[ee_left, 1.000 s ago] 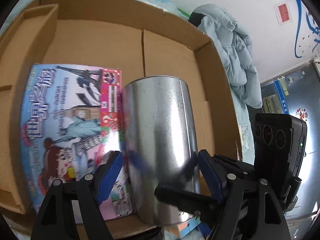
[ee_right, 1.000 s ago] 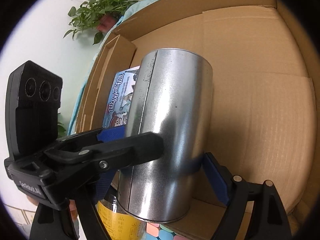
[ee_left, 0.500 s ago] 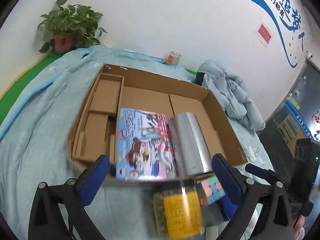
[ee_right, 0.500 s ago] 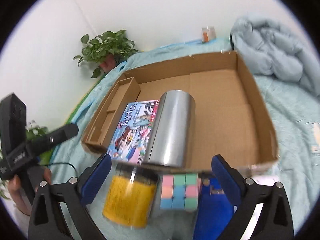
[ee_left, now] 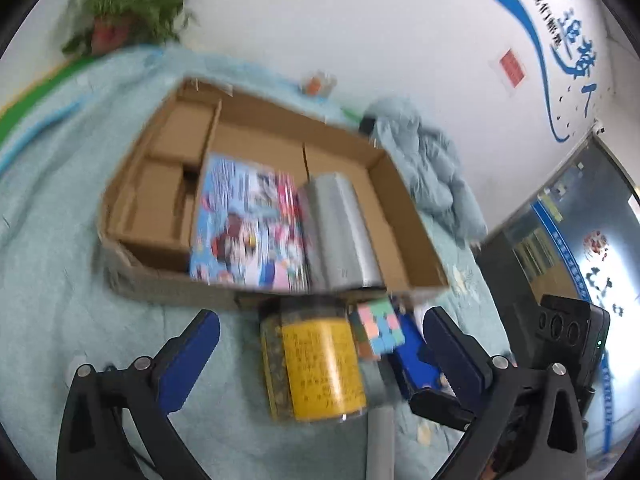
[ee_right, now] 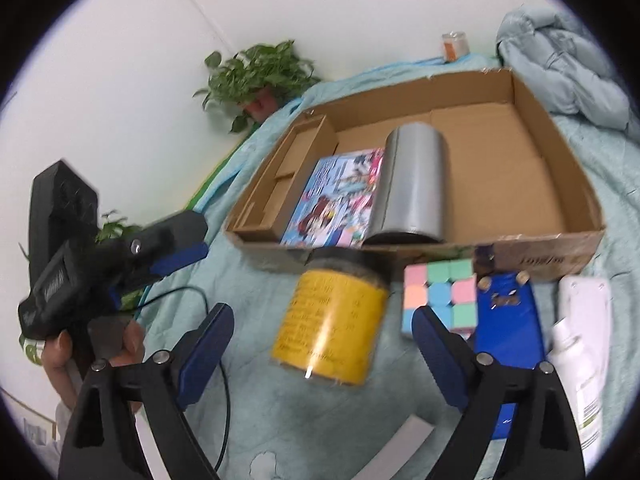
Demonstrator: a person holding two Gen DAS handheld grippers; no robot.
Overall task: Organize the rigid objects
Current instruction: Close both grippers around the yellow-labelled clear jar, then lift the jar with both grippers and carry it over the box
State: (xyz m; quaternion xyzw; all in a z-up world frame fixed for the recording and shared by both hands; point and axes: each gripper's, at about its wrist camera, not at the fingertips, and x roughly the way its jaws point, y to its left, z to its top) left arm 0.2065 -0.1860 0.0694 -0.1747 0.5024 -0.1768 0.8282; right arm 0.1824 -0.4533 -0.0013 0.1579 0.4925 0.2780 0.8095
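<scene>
both tools empty, left tool wide, right tool closing; blurred jar label unreadable

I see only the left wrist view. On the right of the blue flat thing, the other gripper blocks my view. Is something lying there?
Observer: Yes. A white bottle lies on the cover, right beside the blue flat thing.
Operator: Understood. Does anything lie on the cover at the far left side?
Observer: A black cable lies there, curving across the cover.
</scene>
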